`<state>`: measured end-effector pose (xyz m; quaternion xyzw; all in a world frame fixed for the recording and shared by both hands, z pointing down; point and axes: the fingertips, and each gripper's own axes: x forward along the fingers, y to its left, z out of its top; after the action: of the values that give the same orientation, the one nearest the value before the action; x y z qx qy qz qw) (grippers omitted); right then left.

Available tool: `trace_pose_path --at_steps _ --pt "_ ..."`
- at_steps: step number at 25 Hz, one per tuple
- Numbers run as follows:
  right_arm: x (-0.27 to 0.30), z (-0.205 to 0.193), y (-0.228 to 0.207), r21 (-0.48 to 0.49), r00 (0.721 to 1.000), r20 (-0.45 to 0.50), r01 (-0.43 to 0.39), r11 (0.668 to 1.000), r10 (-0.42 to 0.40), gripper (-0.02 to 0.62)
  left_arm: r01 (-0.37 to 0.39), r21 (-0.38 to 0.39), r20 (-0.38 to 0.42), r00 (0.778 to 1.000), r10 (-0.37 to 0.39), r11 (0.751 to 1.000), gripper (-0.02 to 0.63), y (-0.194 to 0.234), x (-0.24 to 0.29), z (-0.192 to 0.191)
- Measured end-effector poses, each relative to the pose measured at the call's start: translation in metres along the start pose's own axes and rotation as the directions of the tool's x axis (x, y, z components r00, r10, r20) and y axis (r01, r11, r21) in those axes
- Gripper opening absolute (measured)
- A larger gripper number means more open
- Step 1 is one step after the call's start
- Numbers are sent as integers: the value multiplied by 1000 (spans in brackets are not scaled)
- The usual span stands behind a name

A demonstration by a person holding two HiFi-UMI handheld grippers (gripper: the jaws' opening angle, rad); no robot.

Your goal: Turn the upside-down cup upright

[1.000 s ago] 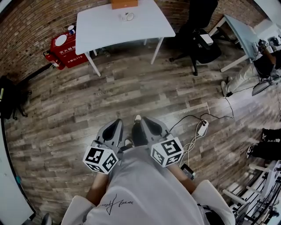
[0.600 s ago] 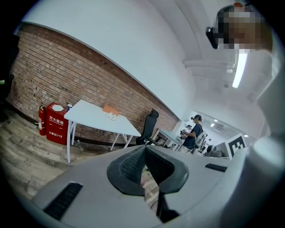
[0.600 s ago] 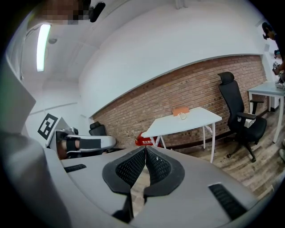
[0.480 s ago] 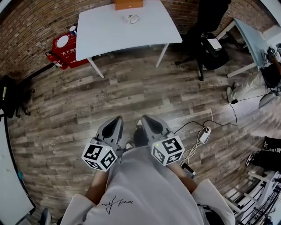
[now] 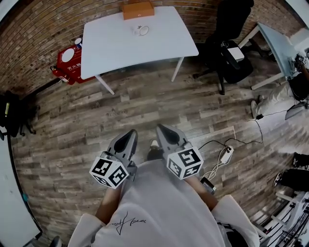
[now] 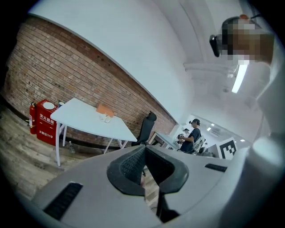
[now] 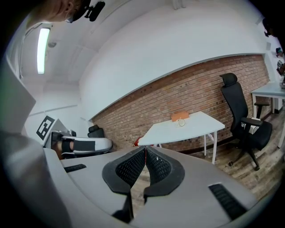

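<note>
A small white cup stands on the white table far ahead, next to an orange box; at this distance I cannot tell which way up it is. The cup also shows tiny in the left gripper view and in the right gripper view. My left gripper and right gripper are held side by side close to the person's waist, over the wooden floor and well short of the table. Both are shut on nothing, the left gripper and the right gripper each with pads touching.
A red fire-equipment box sits left of the table. A black office chair stands to its right, with another desk and a seated person beyond. A power strip with cables lies on the floor at right.
The table and cup have shifted lower in the head view, so the person has come closer. Both grippers keep their place by the body and stay shut.
</note>
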<state>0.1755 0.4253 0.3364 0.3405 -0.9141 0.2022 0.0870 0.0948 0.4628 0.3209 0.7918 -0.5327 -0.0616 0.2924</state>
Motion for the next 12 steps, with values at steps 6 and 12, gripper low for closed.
trace_pose_path --at_steps 6,12 --pt "-2 5 -32 -3 1000 -2 28 1000 -28 21 0 7 1 1000 0 1000 9 -5 28 3" --pt "-2 0 -46 -91 998 -19 59 994 -61 21 -11 -1 -28 1000 11 1000 9 -8 37 -5"
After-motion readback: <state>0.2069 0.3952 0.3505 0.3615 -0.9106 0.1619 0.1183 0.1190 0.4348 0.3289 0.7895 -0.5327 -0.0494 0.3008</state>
